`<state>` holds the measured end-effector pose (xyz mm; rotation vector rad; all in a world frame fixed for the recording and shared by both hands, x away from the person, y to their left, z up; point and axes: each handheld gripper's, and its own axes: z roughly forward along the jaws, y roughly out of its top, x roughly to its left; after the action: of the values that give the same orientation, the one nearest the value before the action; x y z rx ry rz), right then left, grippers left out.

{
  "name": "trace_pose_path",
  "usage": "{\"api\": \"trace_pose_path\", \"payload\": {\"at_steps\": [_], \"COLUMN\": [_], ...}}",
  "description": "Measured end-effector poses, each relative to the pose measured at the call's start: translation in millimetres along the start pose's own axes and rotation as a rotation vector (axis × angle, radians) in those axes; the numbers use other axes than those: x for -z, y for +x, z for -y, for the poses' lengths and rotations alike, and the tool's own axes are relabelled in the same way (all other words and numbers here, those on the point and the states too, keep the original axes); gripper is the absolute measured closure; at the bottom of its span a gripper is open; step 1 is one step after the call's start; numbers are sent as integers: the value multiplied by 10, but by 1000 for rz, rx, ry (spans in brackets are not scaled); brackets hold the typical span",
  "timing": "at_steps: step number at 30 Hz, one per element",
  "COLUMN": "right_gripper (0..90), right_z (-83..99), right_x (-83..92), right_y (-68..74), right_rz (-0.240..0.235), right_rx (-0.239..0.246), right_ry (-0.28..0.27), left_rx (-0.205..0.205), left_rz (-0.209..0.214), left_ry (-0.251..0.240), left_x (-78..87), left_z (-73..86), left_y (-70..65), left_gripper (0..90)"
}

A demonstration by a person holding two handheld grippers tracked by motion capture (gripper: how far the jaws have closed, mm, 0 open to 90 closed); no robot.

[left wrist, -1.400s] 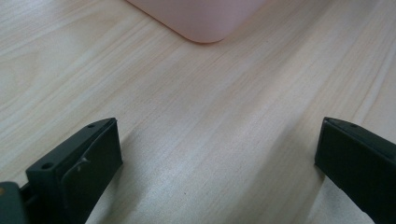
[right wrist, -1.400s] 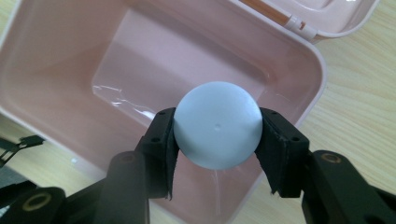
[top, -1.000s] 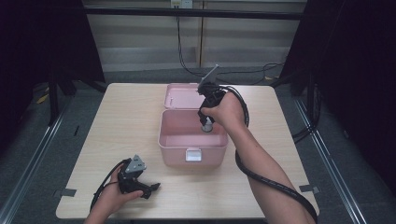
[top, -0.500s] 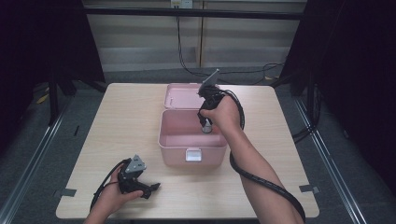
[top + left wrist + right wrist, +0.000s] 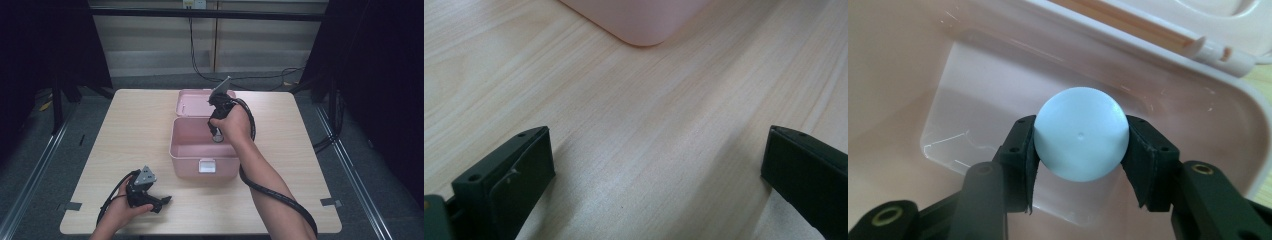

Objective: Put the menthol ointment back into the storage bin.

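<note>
— What did our right gripper (image 5: 1080, 165) have between its pads?

— A pale blue ball (image 5: 1081, 140). The jaws were clamped on its two sides, so it sat pinched at its widest part and couldn't roll out. We held it inside the open pink box (image 5: 186, 150), above the floor of the box, toward the far right corner; we judge we were lowering it in to set it down.

— Why point the gripper down like that?

— The box walls were tall, so coming from above kept the jaws off the rim. The lid (image 5: 192, 101) lay flat behind, on the far side, out of the way.

— And our left gripper (image 5: 162, 202)?

— Jaws spread wide, nothing between them, just bare wooden table (image 5: 634, 130). We rested it at the near left, well apart from the box, probably to keep it clear.
</note>
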<state>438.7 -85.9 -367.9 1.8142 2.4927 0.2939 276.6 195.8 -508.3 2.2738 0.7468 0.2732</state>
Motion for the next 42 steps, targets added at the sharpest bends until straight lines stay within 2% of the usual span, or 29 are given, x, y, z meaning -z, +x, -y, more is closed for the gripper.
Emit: {"api": "trace_pose_path", "payload": {"at_steps": [6,10,22,42], "right_gripper": [507,507,507,506], "right_z": [0,-3,3,-5], "right_x": [-36,-58,-159,-335], "right_y": [-4,-10,-28,-70], "right_rz": [17,6,11,22], "right_rx": [-22,-49,-81,-97], "right_ry": [-12,-20,-14,1], "left_rx": [0,0,-5,-3], "left_rz": [0,0,-5,-6], "left_ry": [0,0,2,3], "left_x": [0,0,1,2], "left_z": [0,0,-3,-2], "left_y": [0,0,2,0], "left_gripper": [0,0,0,0]}}
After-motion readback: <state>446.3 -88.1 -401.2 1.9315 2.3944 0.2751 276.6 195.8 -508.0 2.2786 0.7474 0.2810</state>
